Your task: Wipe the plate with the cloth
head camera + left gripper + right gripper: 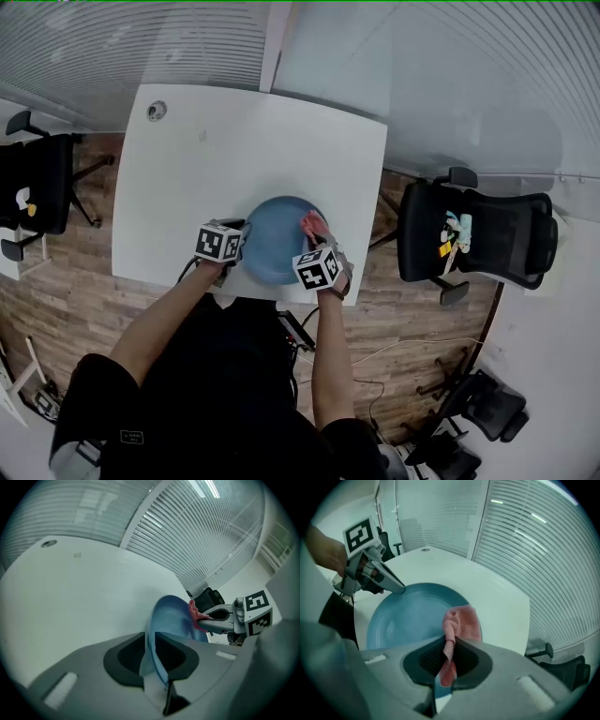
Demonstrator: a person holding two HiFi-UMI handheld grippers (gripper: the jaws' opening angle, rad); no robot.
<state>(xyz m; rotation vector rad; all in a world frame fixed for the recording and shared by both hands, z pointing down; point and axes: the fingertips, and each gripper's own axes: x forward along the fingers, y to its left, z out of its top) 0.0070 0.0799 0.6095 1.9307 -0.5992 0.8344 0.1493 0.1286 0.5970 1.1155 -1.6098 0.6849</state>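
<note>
in the head view, one round blue plate (277, 239) lies at the near edge of the white worktop (206, 169), just in front of the person. the left gripper (244, 242) is at the plate's left rim and the right gripper (320, 236) is at its right side, with one small pink cloth (312, 223) on the plate there. i think the plate is so near the edge because both grippers can reach it easily from there. two black office chairs (478, 239) stand on the floor, one at each side of the worktop. in the left gripper view, the jaws are closed on the plate's rim, which goes edge-on between them. this grip is probably there so that the plate does not slide during wiping. further on, the right gripper presses the cloth against the far part of the plate. in the right gripper view, the jaws are closed on a bunched fold of the cloth, and the free end of the cloth lies spread on the plate's inner surface near the right rim. across the plate, the left gripper pinches the opposite rim. counted together: one plate, one cloth, two grippers, one worktop. the wiping seems to be under way.
</note>
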